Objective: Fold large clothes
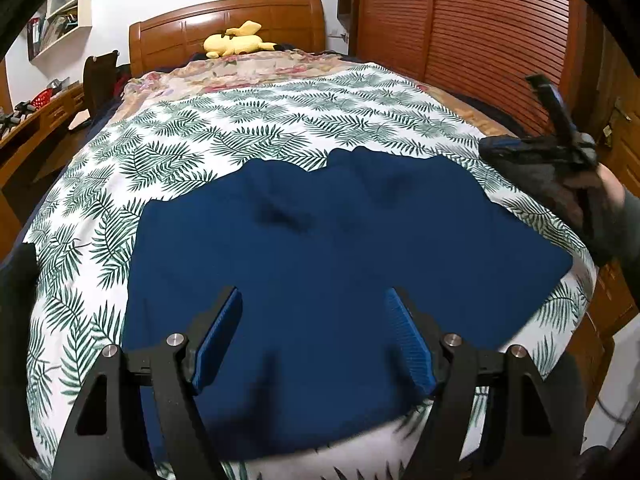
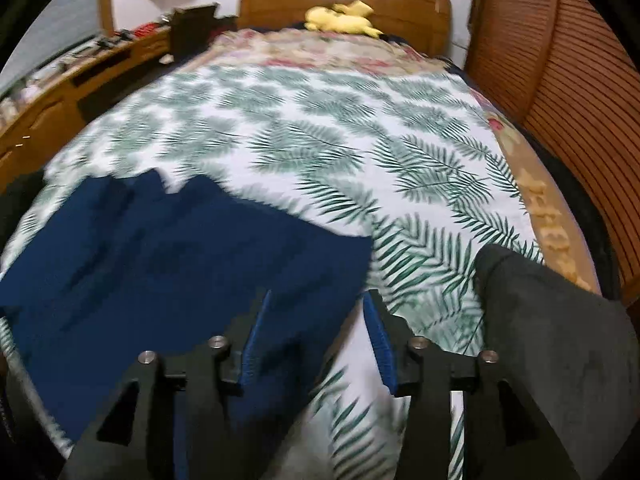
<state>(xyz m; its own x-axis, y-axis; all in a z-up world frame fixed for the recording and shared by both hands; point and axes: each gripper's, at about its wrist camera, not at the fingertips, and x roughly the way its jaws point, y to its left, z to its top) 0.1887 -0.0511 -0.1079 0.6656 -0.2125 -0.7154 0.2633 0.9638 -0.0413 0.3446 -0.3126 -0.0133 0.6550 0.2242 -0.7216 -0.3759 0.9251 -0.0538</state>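
A large navy blue garment point(image 1: 320, 264) lies spread flat on the leaf-print bed cover point(image 1: 248, 120). My left gripper point(image 1: 314, 300) is open and empty, hovering above the garment's near middle. My right gripper point(image 2: 316, 300) is open and empty above the garment's right edge point(image 2: 168, 264); it also shows at the far right of the left wrist view point(image 1: 560, 136), held up off the bed. A dark grey garment point(image 2: 552, 320) lies at the bed's right side, near the right gripper.
A yellow plush toy point(image 1: 236, 42) lies by the wooden headboard point(image 1: 224, 20). A slatted wooden wardrobe point(image 1: 460, 20) stands along the right. A wooden desk point(image 1: 36, 132) with clutter runs along the left. A floral blanket point(image 2: 320, 52) covers the bed's far end.
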